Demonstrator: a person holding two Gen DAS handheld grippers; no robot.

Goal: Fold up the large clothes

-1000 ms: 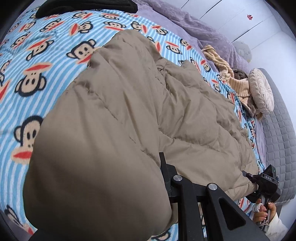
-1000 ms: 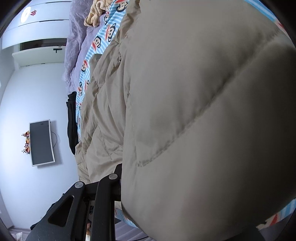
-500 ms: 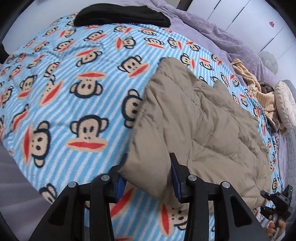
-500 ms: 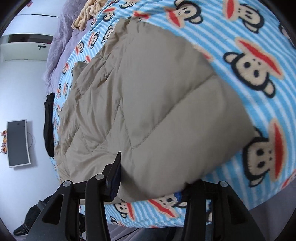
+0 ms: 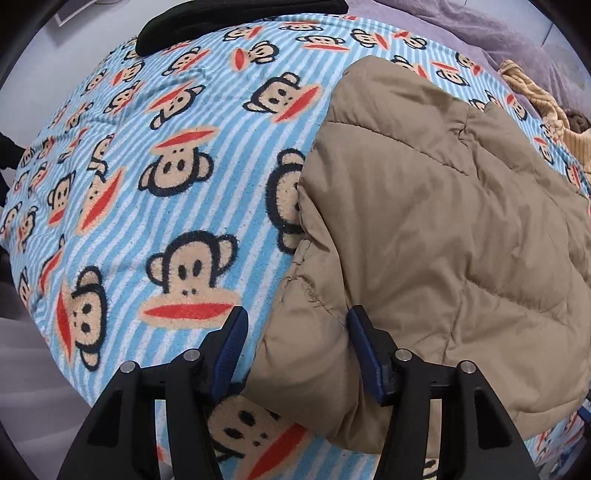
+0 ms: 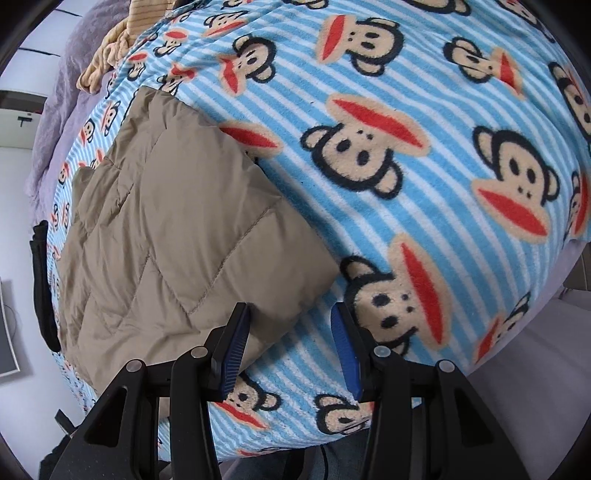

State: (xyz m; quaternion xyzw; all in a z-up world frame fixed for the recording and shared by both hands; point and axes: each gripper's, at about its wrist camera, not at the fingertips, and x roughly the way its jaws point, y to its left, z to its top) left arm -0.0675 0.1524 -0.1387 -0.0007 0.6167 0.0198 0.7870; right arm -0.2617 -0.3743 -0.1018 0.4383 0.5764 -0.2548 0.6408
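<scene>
Underneath everything lies a blanket [image 5: 155,155] (blue and white stripes, monkey faces) covering a bed. A purple cover [image 5: 491,33] and a black garment [image 5: 229,14] occupy the top of the left wrist frame. A wall screen [image 6: 5,332] shows at the far left of the right wrist frame. The tan quilted jacket [image 5: 424,229] fills that frame's right half. The left gripper [image 5: 295,332] stands wide, straddling the jacket's near edge. The right gripper [image 6: 290,330] stands wide, holding nothing, beside the jacket's corner.
</scene>
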